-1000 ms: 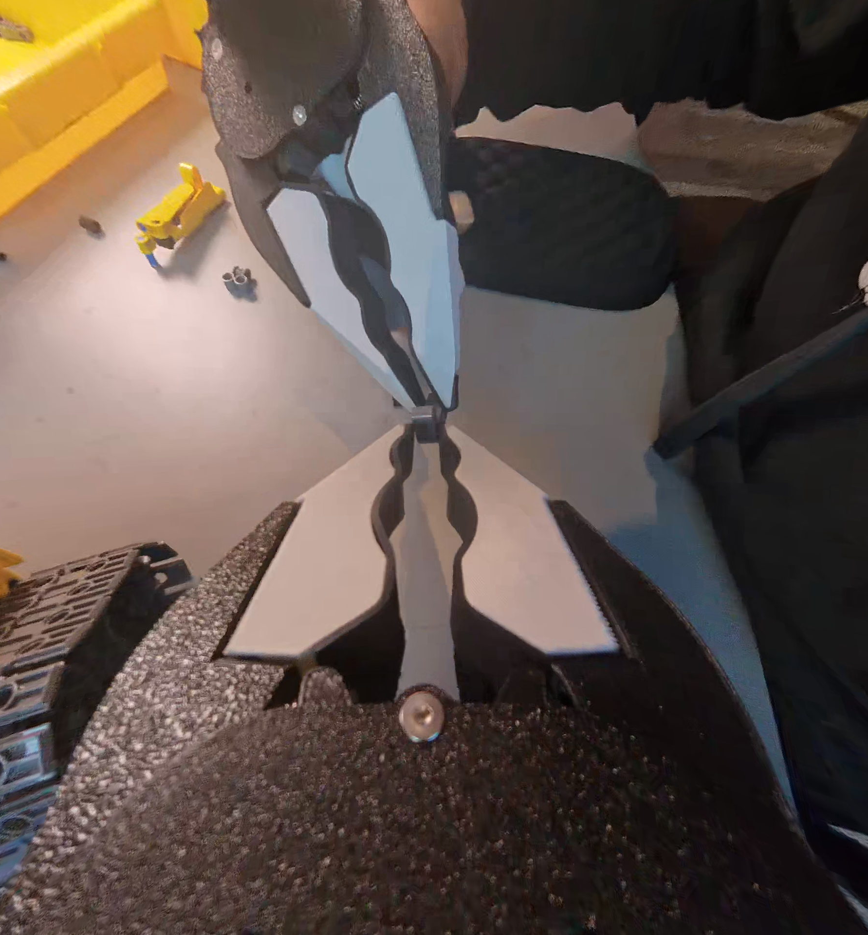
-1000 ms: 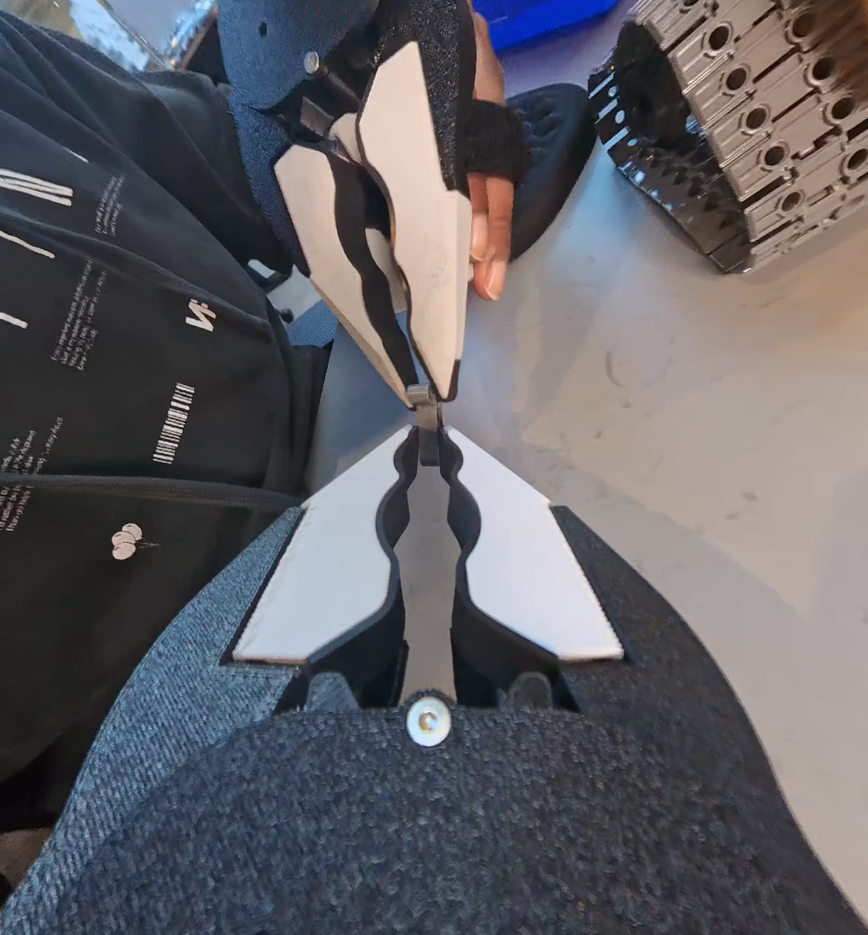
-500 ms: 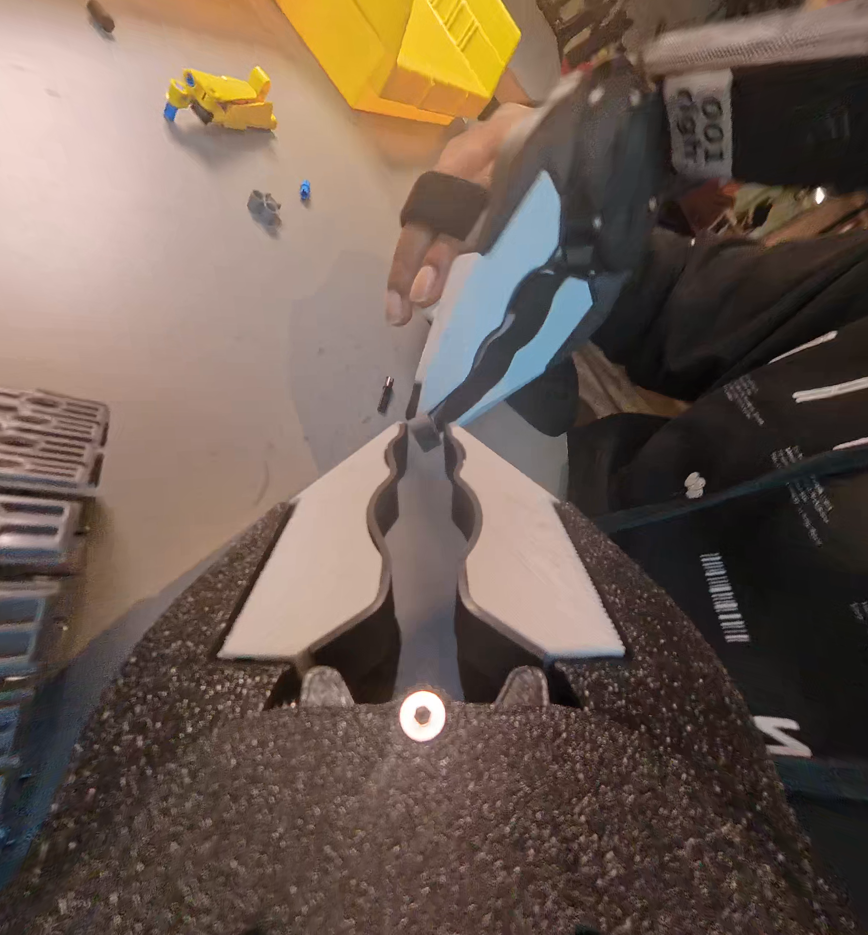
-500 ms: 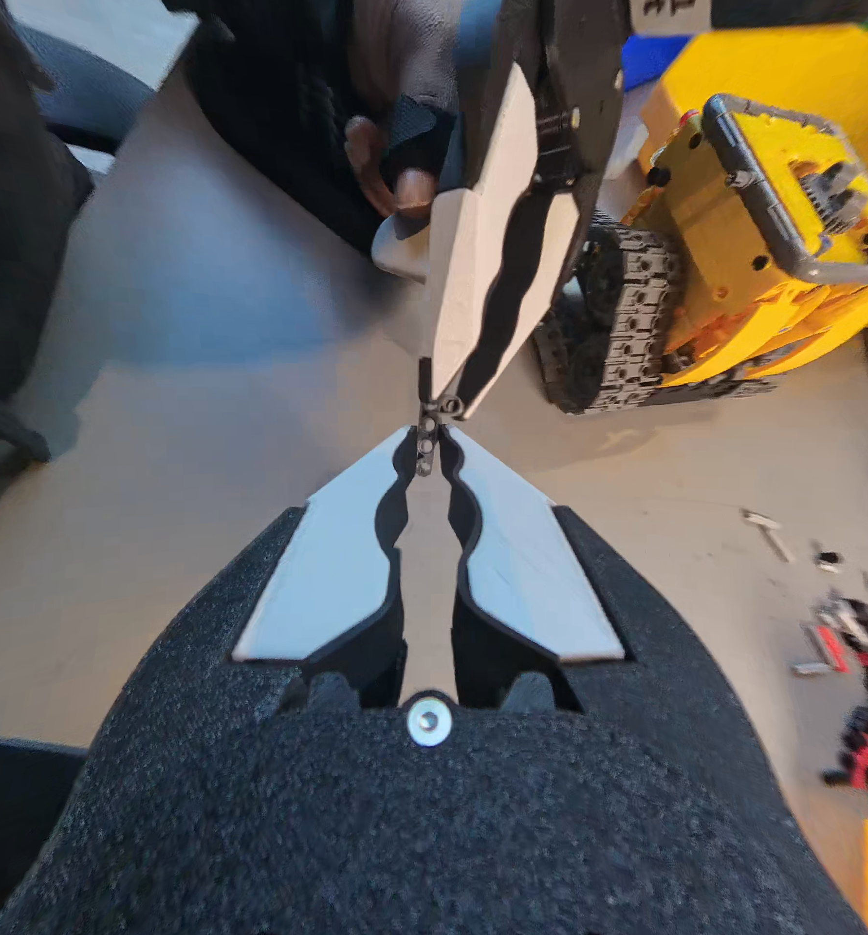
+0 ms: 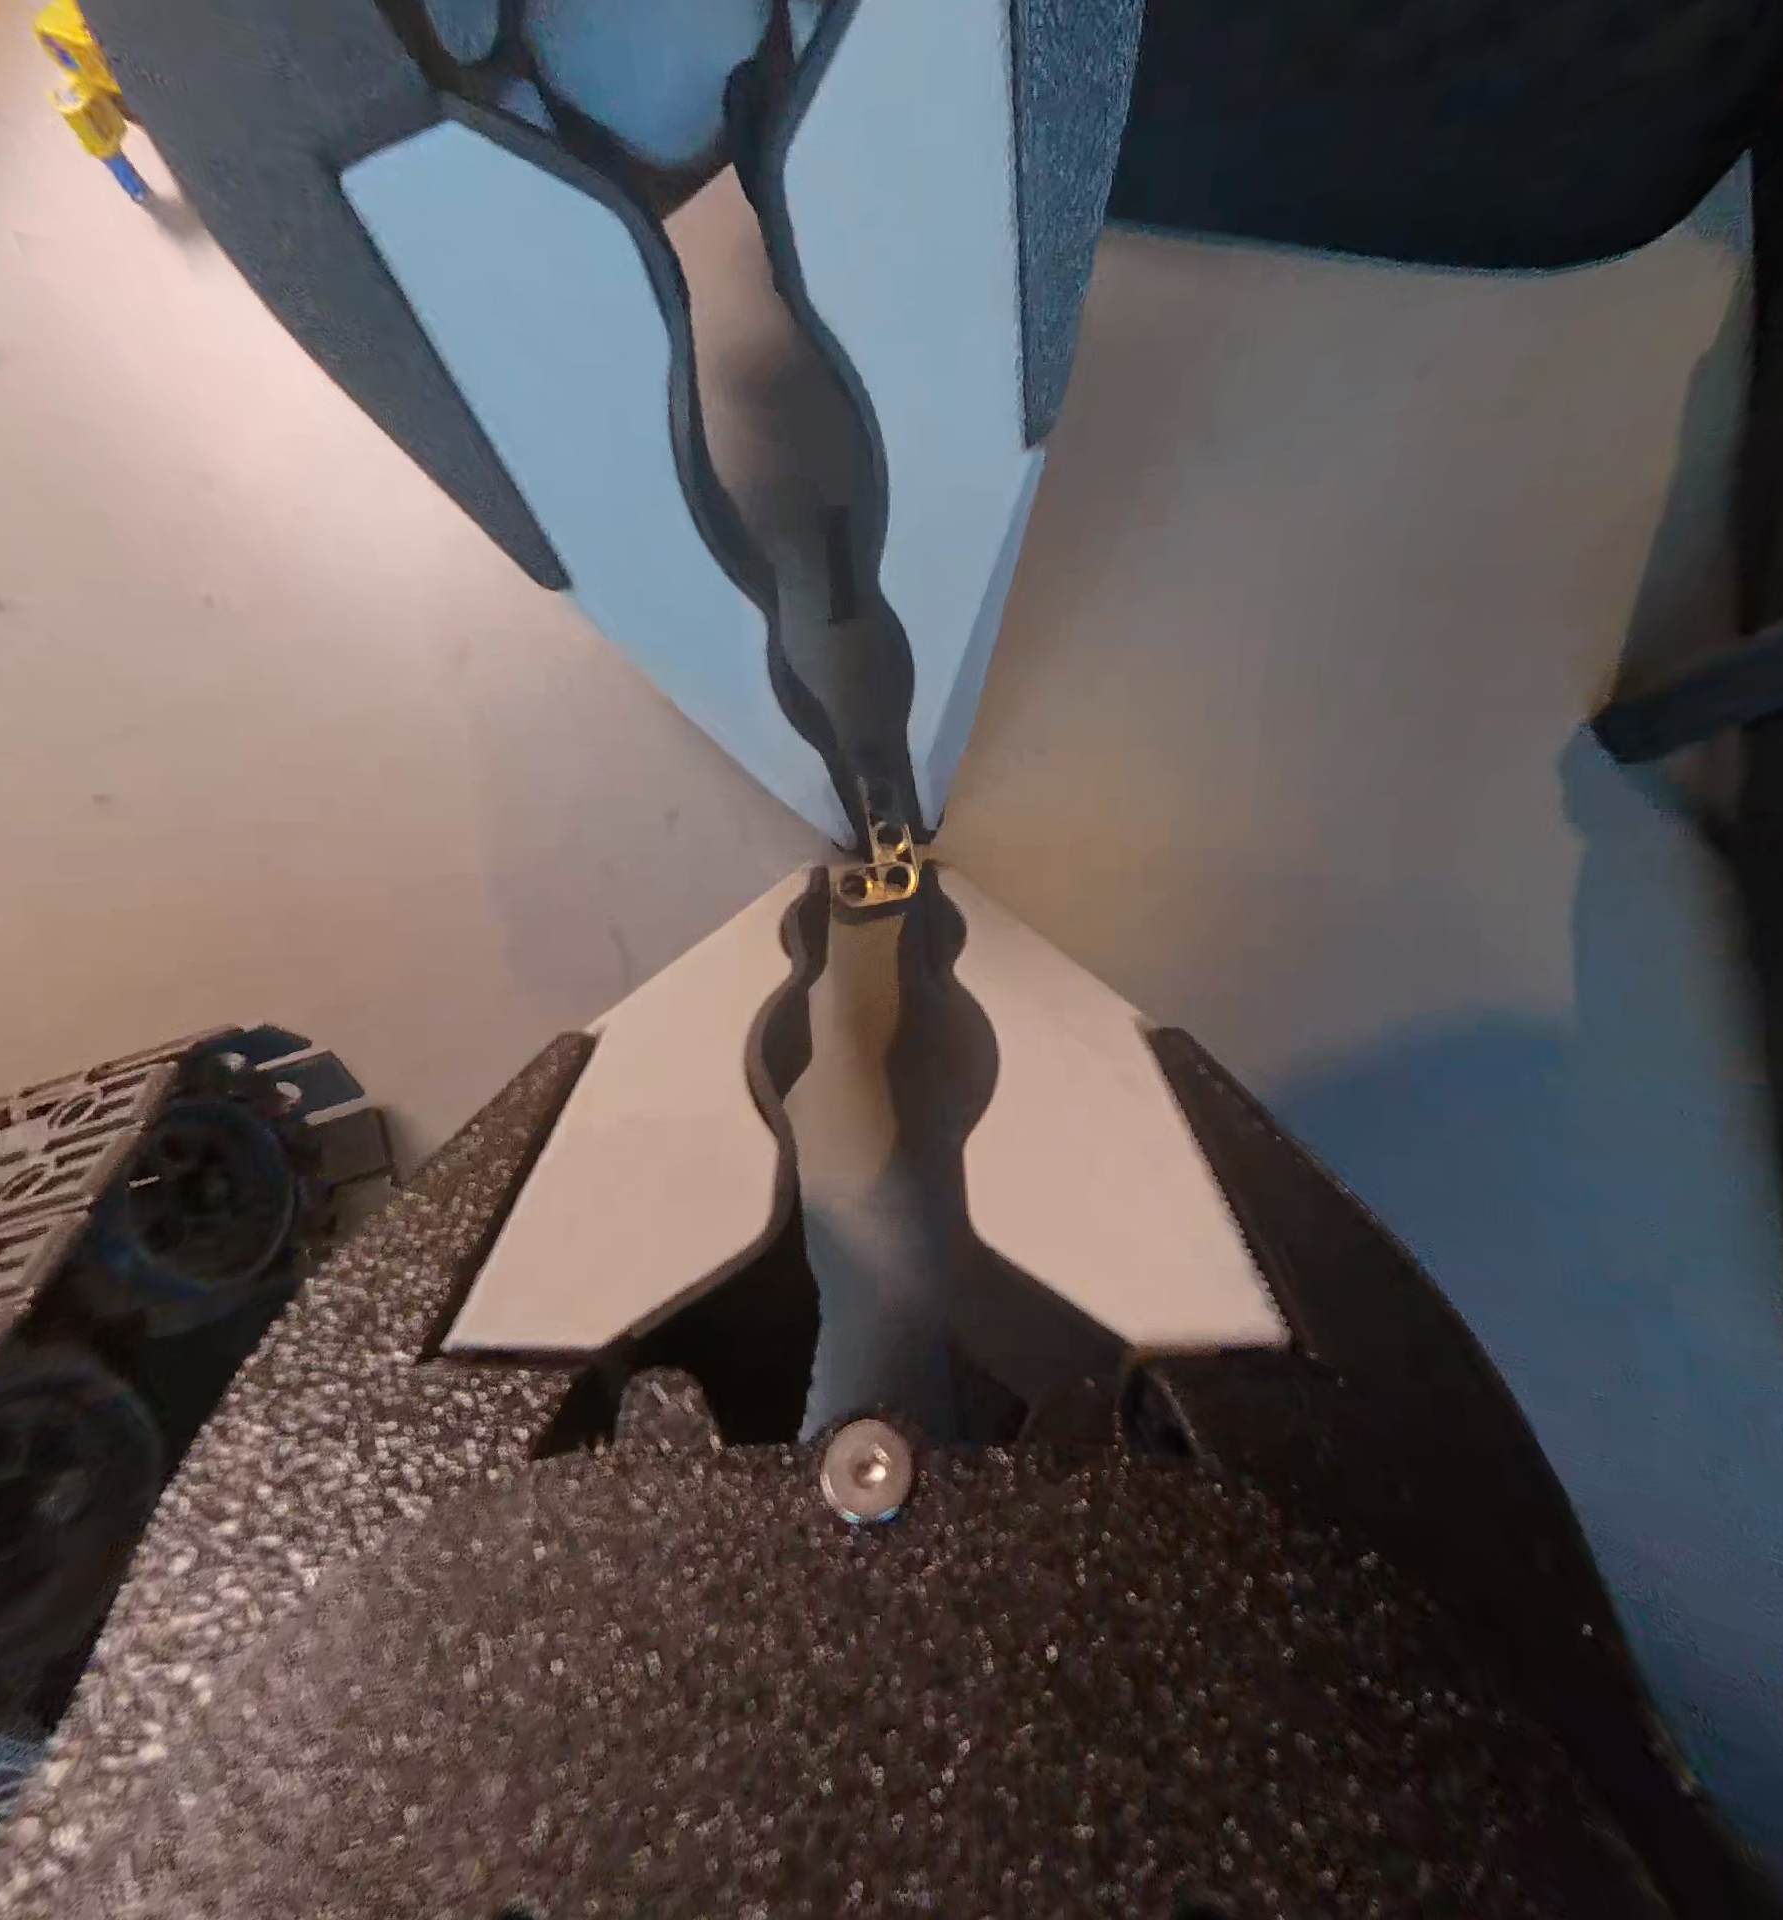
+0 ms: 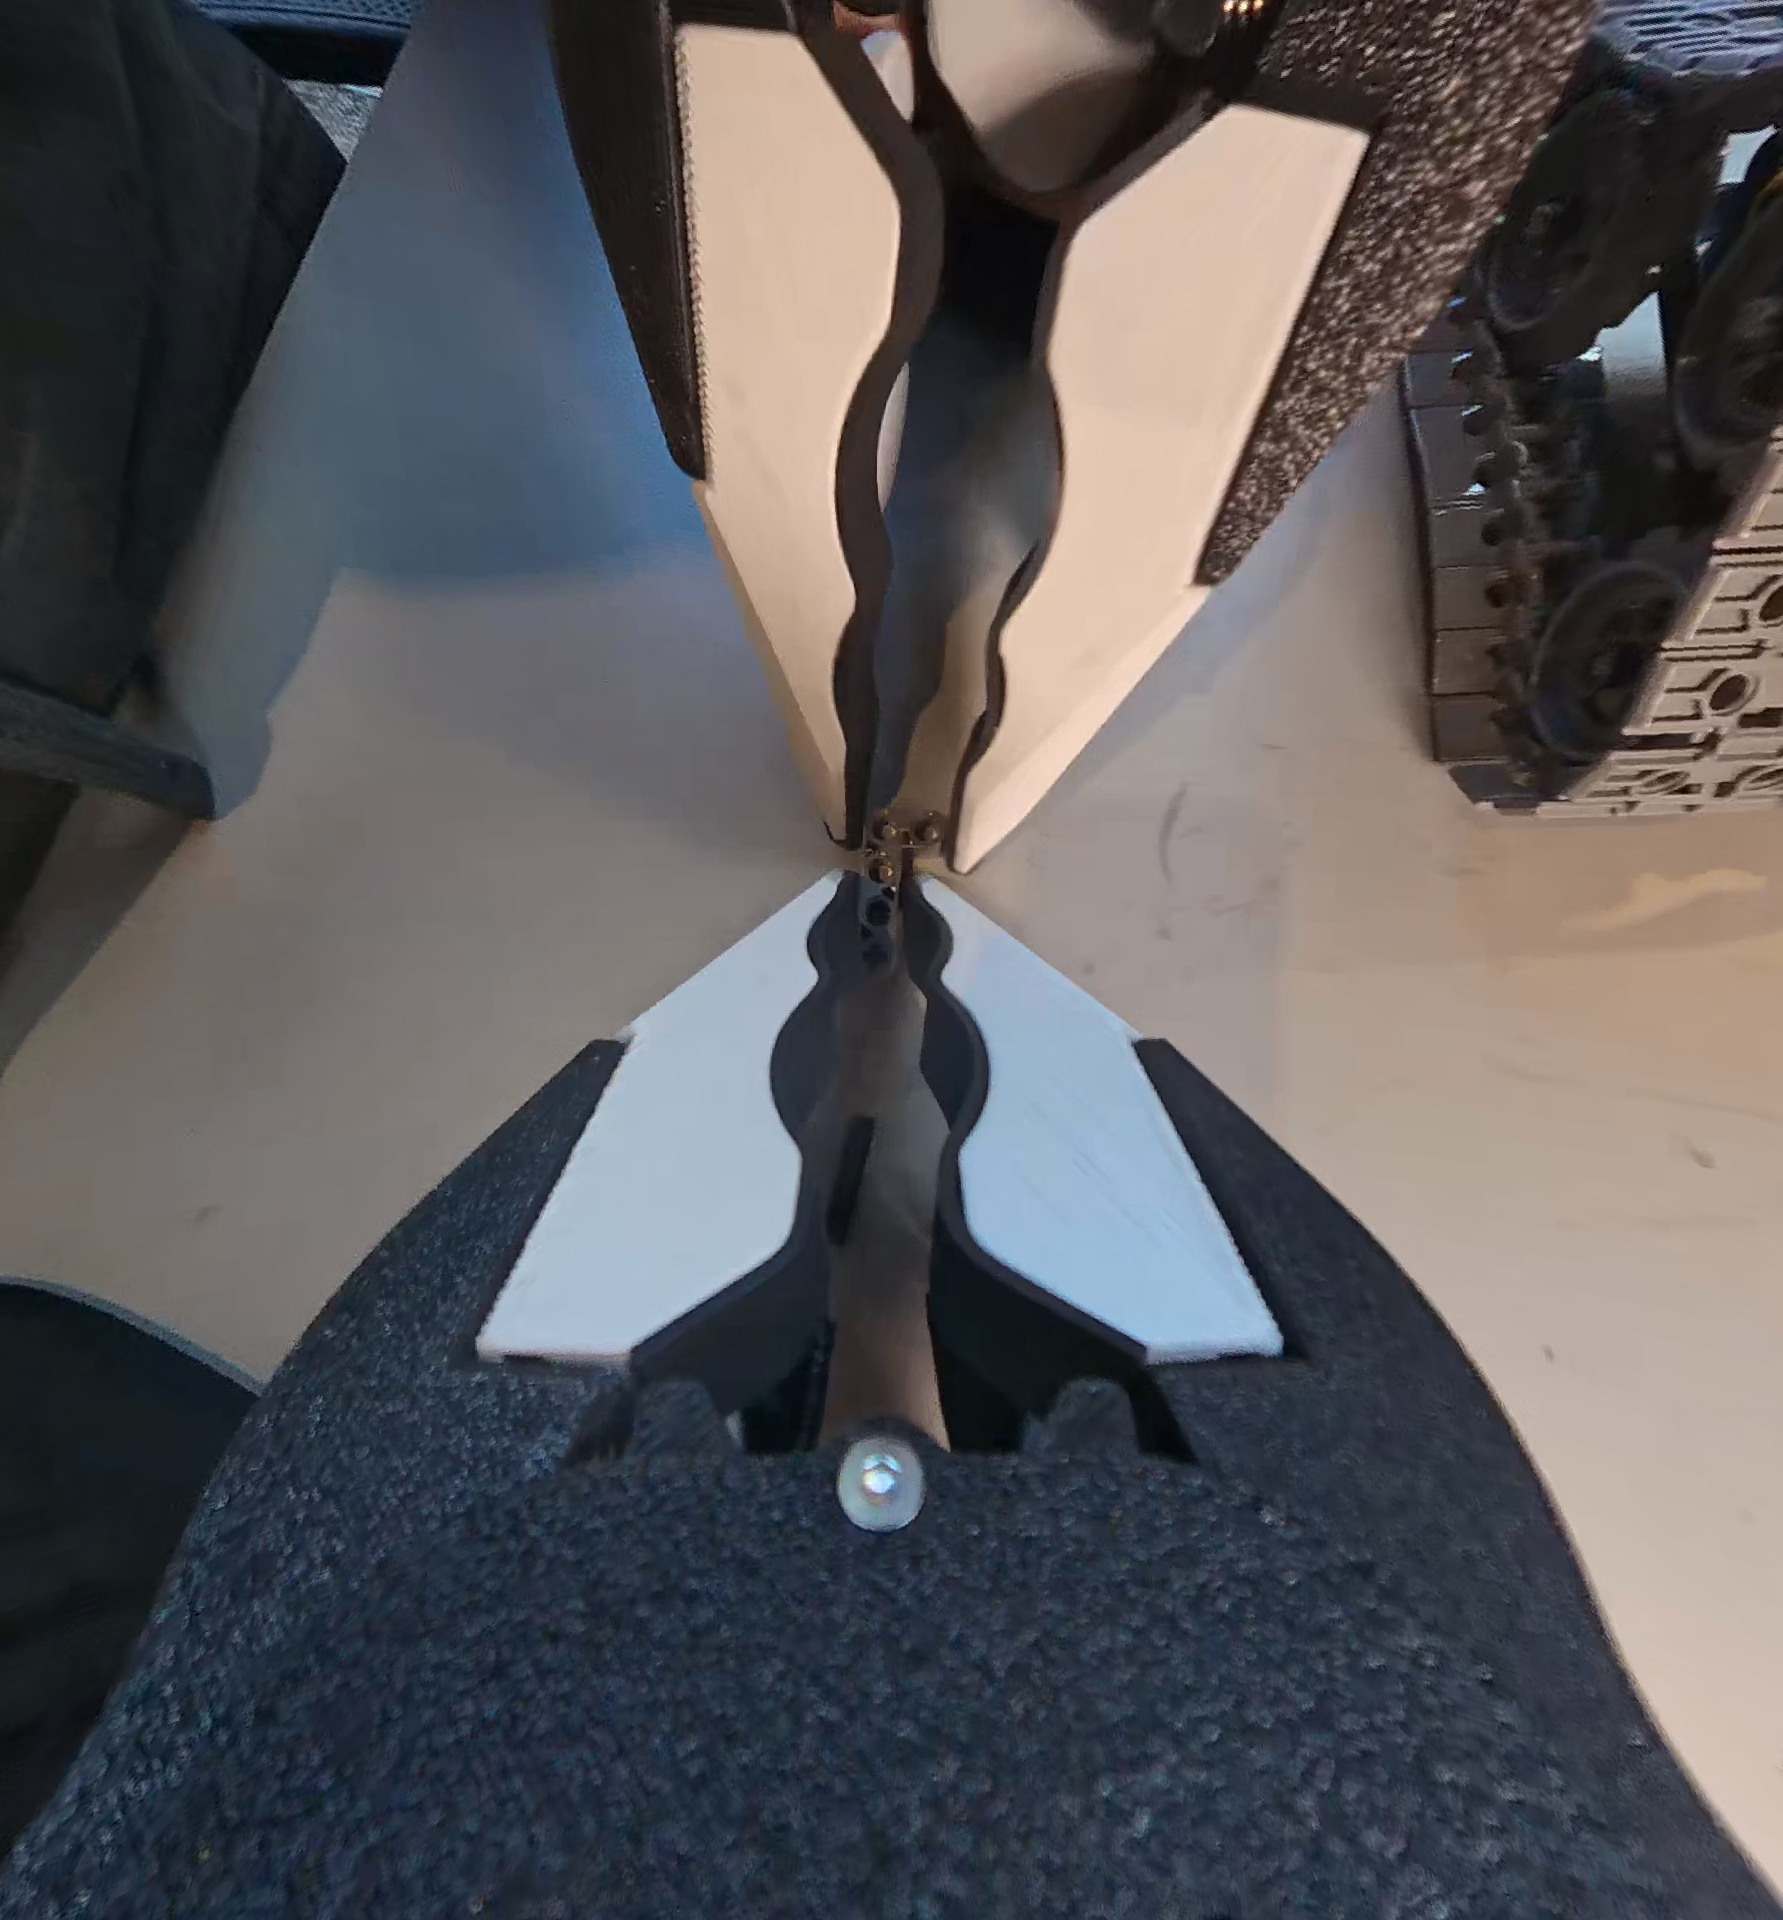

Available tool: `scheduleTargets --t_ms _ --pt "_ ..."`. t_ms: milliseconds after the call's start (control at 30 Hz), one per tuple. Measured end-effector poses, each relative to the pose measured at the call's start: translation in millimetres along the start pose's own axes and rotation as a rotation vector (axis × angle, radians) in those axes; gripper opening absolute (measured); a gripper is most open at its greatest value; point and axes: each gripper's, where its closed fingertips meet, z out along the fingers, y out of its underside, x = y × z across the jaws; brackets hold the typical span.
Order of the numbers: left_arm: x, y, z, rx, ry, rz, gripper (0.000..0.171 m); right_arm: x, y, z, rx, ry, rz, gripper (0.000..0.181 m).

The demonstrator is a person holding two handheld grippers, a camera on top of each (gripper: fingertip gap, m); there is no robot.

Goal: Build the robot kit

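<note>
Left gripper (image 5: 874, 883) and right gripper (image 6: 879, 902), tip to tip, each pinch one small holed piece (image 5: 879, 871) between closed jaws.

left wrist: close, facing right gripper (image 5: 892, 821) | right wrist: mirrored | shared: tabletop (image 6: 1386, 1039)

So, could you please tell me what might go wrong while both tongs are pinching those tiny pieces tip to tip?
1. The left tongs grip the small holed piece only at their very tips; it may slip out.
2. The right tongs hold the dark holed beam just as narrowly, so a skewed push could twist it.
3. The tracked toy vehicle stands close by and could be bumped.
</note>
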Motion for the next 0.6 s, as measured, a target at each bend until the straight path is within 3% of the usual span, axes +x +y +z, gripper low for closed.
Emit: scheduleTargets --t_ms 133,267,400,600 --pt "1 -1 0 0.006 0.036 -0.044 0.015 0 1 -4 0.017 0.029 0.005 0.016" --pt "1 -1 -1 0.018 0.043 -0.071 0.016 1 5 -32 0.091 0.092 0.066 0.019" --pt "3 -2 -6 0.041 0.06 -0.078 0.022 -8 34 -48 0.038 0.131 0.132 0.018" --pt "-8 -14 -15 0.087 0.033 -0.072 0.021 -10 50 -42 -0.031 0.173 0.154 0.015"
